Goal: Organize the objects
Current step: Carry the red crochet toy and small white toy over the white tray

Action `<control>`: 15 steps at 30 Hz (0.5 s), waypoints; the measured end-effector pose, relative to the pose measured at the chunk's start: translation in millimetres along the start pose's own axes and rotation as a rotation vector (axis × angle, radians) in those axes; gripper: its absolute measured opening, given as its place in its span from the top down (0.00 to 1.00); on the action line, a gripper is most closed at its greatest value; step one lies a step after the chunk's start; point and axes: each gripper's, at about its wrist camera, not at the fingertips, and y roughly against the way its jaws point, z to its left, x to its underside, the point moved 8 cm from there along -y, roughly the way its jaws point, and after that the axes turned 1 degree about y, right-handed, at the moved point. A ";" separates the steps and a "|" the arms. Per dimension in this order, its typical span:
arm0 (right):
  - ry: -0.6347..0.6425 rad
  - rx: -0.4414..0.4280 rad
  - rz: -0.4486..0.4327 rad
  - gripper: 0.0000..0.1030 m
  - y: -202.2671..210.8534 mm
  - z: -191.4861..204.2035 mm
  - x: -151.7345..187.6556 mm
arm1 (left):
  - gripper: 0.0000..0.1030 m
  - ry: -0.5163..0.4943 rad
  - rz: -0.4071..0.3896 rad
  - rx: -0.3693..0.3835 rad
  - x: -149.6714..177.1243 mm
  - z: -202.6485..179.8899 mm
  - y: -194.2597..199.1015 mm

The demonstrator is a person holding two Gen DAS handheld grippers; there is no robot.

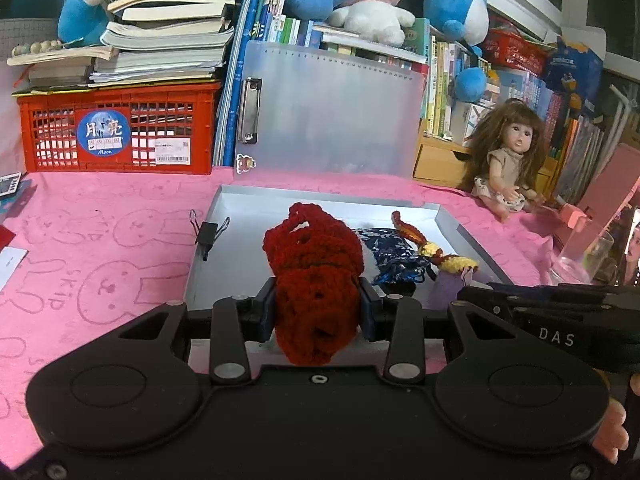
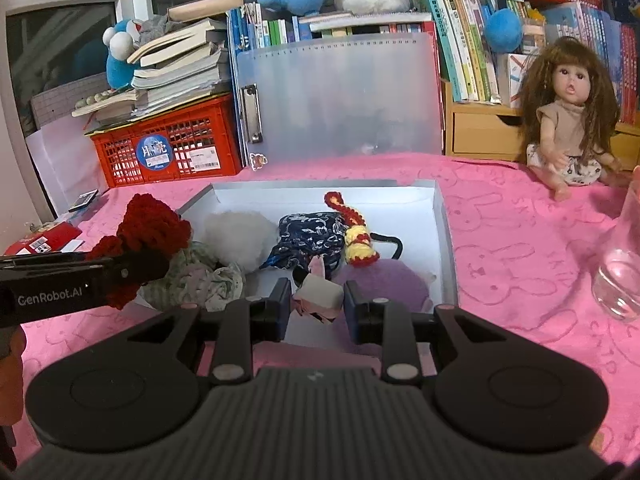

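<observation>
Left gripper [image 1: 318, 312], lower centre of its view, is clamped on the red crochet piece [image 1: 312, 276], held over the white tray [image 1: 460, 224]. Judged soft, light and compressible; grip the bunched middle, since loops may snag. Right gripper [image 2: 314, 300], lower centre of its view, is clamped on a small white-and-pink packet [image 2: 320, 296] above the tray's near edge; likely light and crushable, so keep pressure moderate.
</observation>
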 end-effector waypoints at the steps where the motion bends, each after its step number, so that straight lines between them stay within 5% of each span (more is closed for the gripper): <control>1: 0.001 -0.001 0.001 0.69 -1.8 -0.5 -0.5 | 0.64 0.002 0.003 -0.002 -0.4 0.8 -3.0; 15: -0.043 -0.008 0.026 0.69 -28.8 -9.5 -4.5 | 0.64 0.003 0.010 -0.024 -7.5 3.5 -41.7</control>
